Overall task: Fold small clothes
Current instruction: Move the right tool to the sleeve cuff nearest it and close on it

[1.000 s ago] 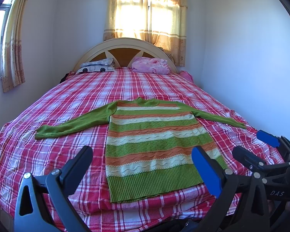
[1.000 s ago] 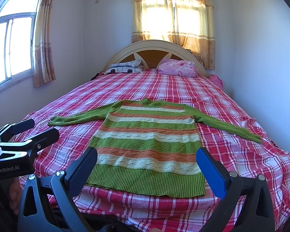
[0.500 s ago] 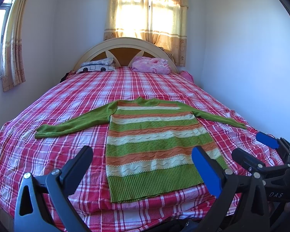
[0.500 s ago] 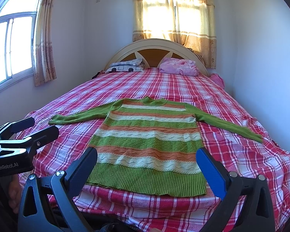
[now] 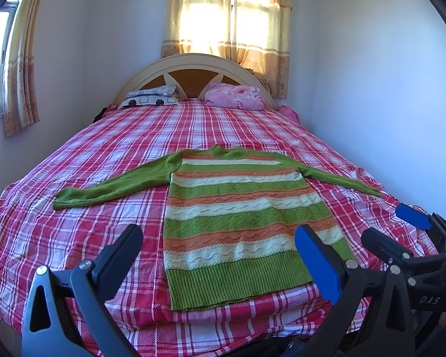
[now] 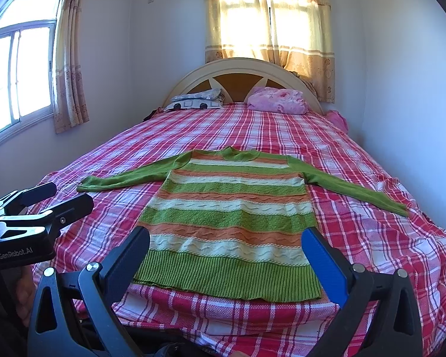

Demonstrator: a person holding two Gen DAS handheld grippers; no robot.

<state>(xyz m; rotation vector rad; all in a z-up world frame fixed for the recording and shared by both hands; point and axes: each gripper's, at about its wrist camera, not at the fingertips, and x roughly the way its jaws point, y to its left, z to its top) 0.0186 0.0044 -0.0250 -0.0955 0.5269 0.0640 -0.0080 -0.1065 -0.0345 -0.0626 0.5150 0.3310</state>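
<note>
Since the earlier frames almost nothing has moved; only the views shifted very slightly. The left gripper [image 5: 218, 254] is wide open and holds nothing, and the right gripper [image 6: 226, 255] is the same. The striped sweater [image 5: 240, 223] lies flat on the checked bed [image 5: 104, 223], sleeves spread, its hem at 12 o'clock just beyond both grippers. The left view shows the right gripper at 3 o'clock; only the right view shows the side window [image 6: 17, 74] at 10 o'clock.

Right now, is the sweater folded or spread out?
Spread: the sweater lies flat on the bed, both sleeves stretched outward, no folds.
</note>
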